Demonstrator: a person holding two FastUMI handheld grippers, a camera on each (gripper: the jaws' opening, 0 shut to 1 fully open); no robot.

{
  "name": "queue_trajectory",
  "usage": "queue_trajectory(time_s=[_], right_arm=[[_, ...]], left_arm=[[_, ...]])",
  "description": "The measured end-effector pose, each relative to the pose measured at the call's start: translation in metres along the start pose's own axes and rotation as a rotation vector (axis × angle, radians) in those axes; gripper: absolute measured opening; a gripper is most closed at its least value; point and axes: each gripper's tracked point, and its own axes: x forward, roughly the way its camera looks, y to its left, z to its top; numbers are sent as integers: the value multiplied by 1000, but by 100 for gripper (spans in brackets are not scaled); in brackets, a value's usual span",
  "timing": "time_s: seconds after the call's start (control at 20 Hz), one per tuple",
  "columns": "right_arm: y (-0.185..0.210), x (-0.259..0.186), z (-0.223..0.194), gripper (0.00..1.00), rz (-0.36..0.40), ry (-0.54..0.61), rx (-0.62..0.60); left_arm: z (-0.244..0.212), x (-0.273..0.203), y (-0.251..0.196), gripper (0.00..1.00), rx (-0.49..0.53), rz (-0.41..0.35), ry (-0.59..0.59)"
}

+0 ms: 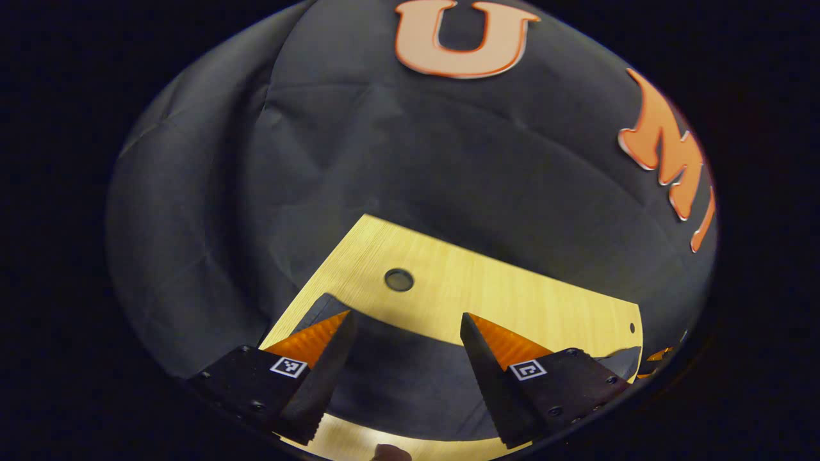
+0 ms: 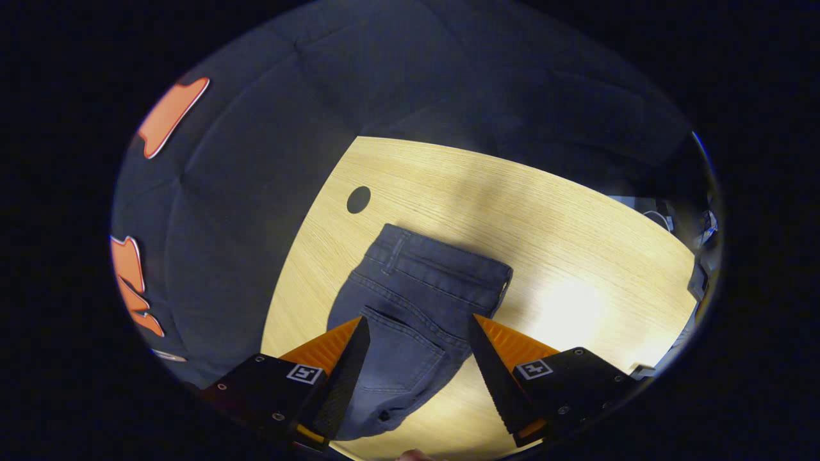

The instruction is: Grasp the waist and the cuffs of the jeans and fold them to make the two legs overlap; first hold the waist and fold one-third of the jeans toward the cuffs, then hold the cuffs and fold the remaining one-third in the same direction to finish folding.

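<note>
Jeans (image 2: pixel 410 307) are laid flat on the wooden table (image 2: pixel 576 243), and from the right gripper view the waistband end is seen pointing away, toward the round hole (image 2: pixel 359 200) near the table's far edge, with the seat and back pocket running down between the fingers. So the long axis is pretty much lined up with the way the right gripper (image 2: pixel 419 333) is aimed, waist far and legs trailing back under the camera, where the cuffs can't be made out. Its jaws are spread wide, nothing pinched, and they look to be held just above the denim, though actual contact can't be judged from this angle. The left gripper (image 1: pixel 407 333) is spread wide too and is carrying nothing; in the left gripper view a dark rounded patch is seen on the table between its fingers, and whether that's cloth or just shadow can't be told. The waist is framed squarely by the right gripper, so it's probably the nearer one for a grab there. Count-wise: one pair of jeans, two grippers, one table, one large hole noted in each view, plus a tiny one at the table's edge in the left gripper view. No fold seems to have been started yet.
</note>
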Motion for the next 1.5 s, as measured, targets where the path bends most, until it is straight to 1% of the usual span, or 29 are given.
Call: queue_trajectory(time_s=[0.1, 0.2, 0.25, 0.45, 0.5, 0.6, 0.65, 0.75, 0.8, 0.85, 0.95, 1.0, 1.05, 1.1, 1.2, 1.25, 1.3, 1.35, 1.4, 1.45, 1.5], right_arm=[[-9, 4, -8, 95, -20, 15, -17], [-15, 9, -11, 96, -31, 19, -27], [-18, 12, -11, 96, -30, 14, -40], [-32, 24, -11, 96, -69, -13, -101], [-33, 28, -13, 96, -68, -10, -107], [-25, 32, -17, 96, -14, 4, -87], [-23, 35, -20, 96, 0, 5, -81], [-28, 41, -15, 96, -9, -15, -99], [-29, 45, -13, 96, -12, -27, -112], [-30, 47, -12, 96, -12, -37, -117], [-32, 53, -12, 96, -18, -45, -136], [-31, 51, -10, 96, -15, -58, -150], [-31, 54, -9, 95, -14, -64, -156], [-33, 53, -8, 94, -20, -75, -164], [-33, 52, -8, 89, -18, -85, -188], [-27, 57, -10, 81, -6, -91, -196], [-23, 58, -11, 70, 3, -106, -194], [-20, 58, -10, 65, 3, -123, -189], [-16, 55, -9, 45, -3, -147, -183], [-12, 52, -8, 36, -5, -179, -194], [-6, 43, -6, 27, 11, -208, -213]], left_arm=[[13, -28, -16, 98, 55, -29, -86], [21, -61, -30, 98, 95, -31, -153], [25, -76, -37, 98, 101, -33, -181], [36, -123, -45, 98, 116, -50, -309], [35, -137, -54, 98, 130, -68, -339], [38, -162, -75, 98, 148, -101, -416], [38, -172, -83, 98, 168, -102, -443], [35, -192, -99, 98, 215, -85, -499], [34, -198, -113, 95, 230, -85, -516], [32, -205, -122, 98, 237, -87, -534], [27, -220, -134, 97, 250, -92, -556], [25, -227, -140, 95, 255, -93, -562], [23, -235, -146, 98, 260, -89, -578], [23, -245, -155, 98, 267, -98, -605], [25, -266, -166, 98, 296, -100, -665], [23, -273, -171, 95, 318, -94, -683], [22, -279, -175, 97, 337, -90, -696], [17, -282, -178, 97, 354, -94, -697], [13, -284, -180, 95, 362, -98, -692], [11, -283, -178, 95, 362, -104, -685], [8, -281, -176, 95, 355, -114, -673]])
